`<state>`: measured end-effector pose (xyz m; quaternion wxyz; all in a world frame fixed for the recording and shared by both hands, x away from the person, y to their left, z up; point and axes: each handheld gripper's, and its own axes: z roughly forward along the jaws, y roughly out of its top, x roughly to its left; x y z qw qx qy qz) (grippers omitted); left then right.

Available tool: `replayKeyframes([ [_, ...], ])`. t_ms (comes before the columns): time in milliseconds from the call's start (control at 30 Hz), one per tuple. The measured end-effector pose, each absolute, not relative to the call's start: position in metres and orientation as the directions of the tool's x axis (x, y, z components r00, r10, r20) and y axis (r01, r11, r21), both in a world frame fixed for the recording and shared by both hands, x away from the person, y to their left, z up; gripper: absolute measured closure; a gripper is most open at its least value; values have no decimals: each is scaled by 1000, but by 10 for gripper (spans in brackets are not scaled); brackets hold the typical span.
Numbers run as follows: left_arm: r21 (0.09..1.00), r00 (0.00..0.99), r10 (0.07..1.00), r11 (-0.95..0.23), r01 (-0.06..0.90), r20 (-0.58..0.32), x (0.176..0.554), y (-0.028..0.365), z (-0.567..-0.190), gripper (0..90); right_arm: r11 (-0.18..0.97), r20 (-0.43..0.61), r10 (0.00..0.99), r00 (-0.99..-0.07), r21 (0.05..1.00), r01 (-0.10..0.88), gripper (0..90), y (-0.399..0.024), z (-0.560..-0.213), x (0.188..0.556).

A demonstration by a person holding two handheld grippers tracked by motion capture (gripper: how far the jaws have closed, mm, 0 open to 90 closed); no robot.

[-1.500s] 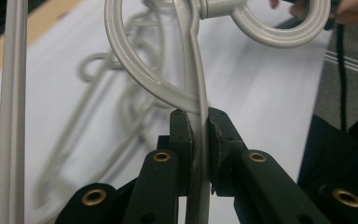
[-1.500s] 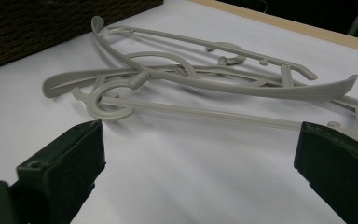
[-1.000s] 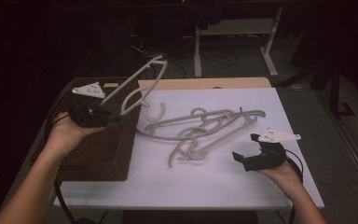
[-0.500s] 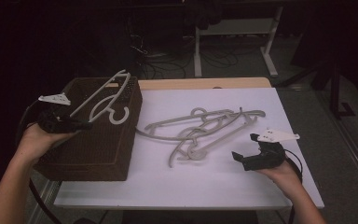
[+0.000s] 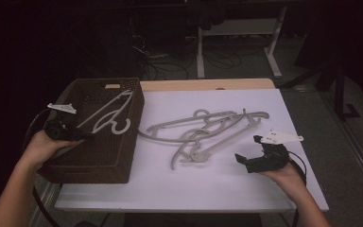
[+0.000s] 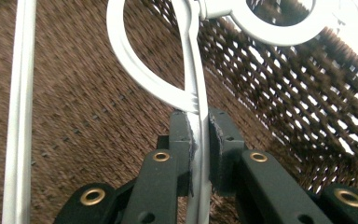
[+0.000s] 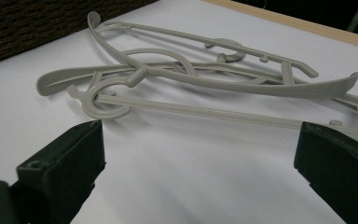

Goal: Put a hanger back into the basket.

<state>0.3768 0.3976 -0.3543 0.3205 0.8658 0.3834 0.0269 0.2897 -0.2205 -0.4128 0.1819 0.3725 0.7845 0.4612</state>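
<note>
A white desk with a pale wooden strip along its far edge is seen under dim light; the room behind is almost black, with cables on the floor and the legs of a white stand at about 12 o'clock. A dark brown woven basket is set on the desk at 9 o'clock, its right wall just beside a tangle of grey hangers lying flat at the centre.

The left tool is held over the basket's left rim, its jaws pressed together on the thin bar of a white hanger, which is lowered into the basket with its hook toward the basket's right wall. In the left gripper view the bar is pinched between the pads and the hook ring is cut off by the top edge.

The right tool is held at 4 o'clock, near the pile but apart from it, with its jaws spread wide and nothing between them.

How many hangers make up the tangle cannot be told, since they overlap. The basket's floor is hard to make out in the high view, and both forearms are cut off at the bottom edge.
</note>
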Motion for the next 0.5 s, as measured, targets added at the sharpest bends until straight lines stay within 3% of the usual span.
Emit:
replayKeyframes([
  [433,502,680,712,-530,684,-175,383,398,-377,788,294,60,752,-656,861,416,13,-221,-412,289],
  [500,519,688,706,-529,672,-171,382,398,-376,703,296,58,752,-657,861,414,13,-221,-412,289],
])
